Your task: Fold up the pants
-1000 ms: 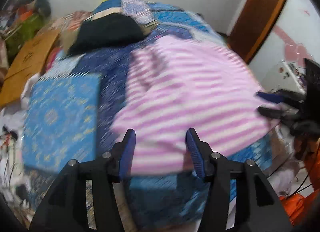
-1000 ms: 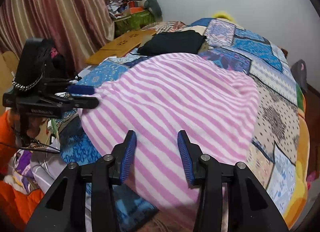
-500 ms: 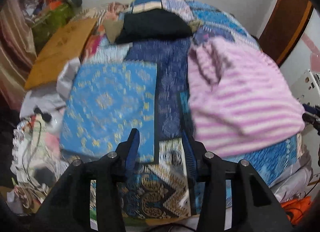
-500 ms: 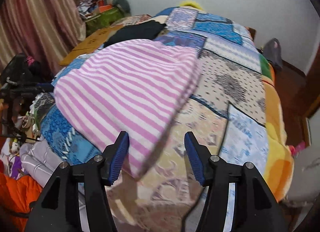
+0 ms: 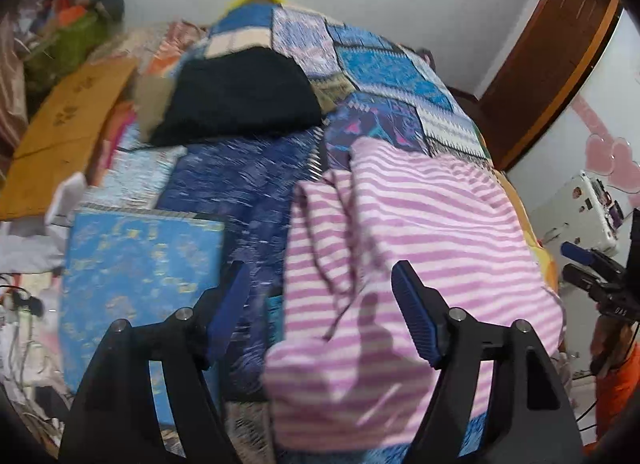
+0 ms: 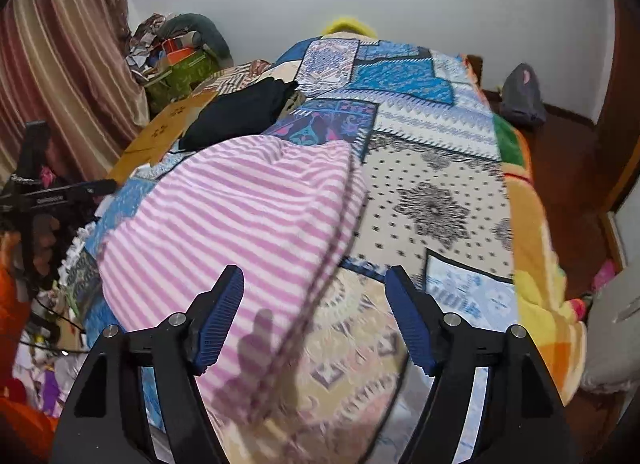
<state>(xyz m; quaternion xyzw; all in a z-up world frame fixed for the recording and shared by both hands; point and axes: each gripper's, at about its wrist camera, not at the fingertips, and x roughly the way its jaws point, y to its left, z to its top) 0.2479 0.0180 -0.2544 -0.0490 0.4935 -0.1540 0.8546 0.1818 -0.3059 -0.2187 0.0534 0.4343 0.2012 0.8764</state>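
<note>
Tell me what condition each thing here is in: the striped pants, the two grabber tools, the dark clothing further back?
Pink-and-white striped pants: lying loose on the patchwork bedspread, held by neither tool.
Left gripper: open, jaws just widened, above the pants' left edge.
Right gripper: open, jaws just widened, above the pants' right edge.
Black garment: lying bunched beyond the pants.

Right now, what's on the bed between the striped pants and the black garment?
Only bare patchwork quilt: a dark blue patch separates the pink-striped pants from the black garment. The left wrist view shows it best.
</note>
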